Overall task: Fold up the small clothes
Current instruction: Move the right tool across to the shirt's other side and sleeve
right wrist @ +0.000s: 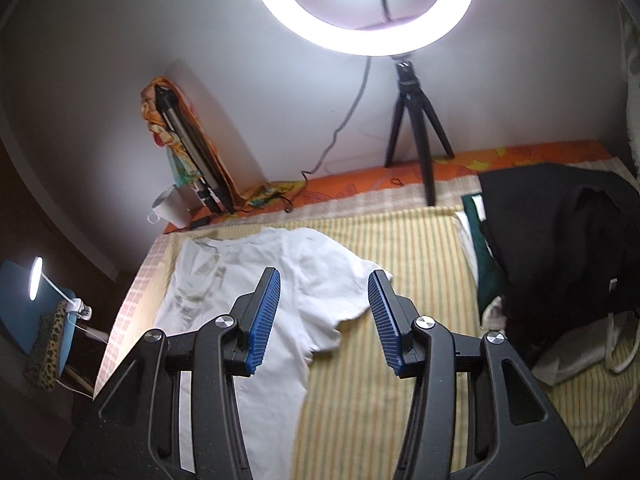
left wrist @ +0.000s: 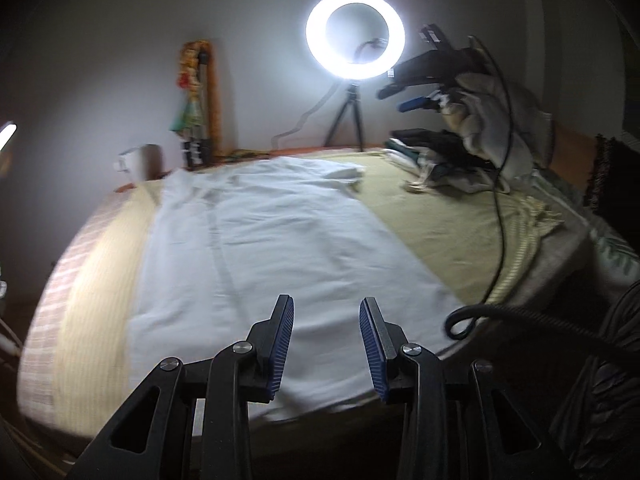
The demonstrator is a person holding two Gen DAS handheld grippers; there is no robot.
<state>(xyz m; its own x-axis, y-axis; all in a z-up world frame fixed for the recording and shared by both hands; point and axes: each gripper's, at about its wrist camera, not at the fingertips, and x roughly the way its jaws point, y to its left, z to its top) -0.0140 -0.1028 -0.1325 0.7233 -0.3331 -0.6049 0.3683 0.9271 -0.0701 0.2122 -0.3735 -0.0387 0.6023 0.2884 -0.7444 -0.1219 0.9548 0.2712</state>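
Left gripper point(left wrist: 326, 312) first: fingers parted, nothing between the blue ribbed pads point(left wrist: 282, 344), poised above the near hem of the white T-shirt point(left wrist: 264, 232). The shirt lies flat and lengthwise on the bed point(left wrist: 420, 216), hem near, collar far, one short sleeve sticking out to the far right. It's thin, soft cotton with shallow creases, so I'd judge it light and floppy; it will sag and drag rather than hold any shape. A pinch at a hem corner looks like the sensible hold from this side. Beyond it, the ring light point(left wrist: 355, 34) glows on its tripod, and over on the right the other gripper hovers above a heap of clothes point(left wrist: 460, 160), blurred.

Over to the right wrist view: right gripper point(right wrist: 324, 276) also spread wide and empty, hanging over the shirt's chest and right sleeve point(right wrist: 352, 292). Here the weave shows better: matte, slightly crumpled, a V-shaped neckline at the far left. The sleeve edge or the shoulder seam just beside it looks the likeliest grip; the ribbed pads should bite well on cloth this soft. Underneath, a yellow striped sheet point(right wrist: 400, 248), and a dark garment point(right wrist: 560, 224) piled to the right. A white mug point(right wrist: 170, 206) sits at the far left corner.
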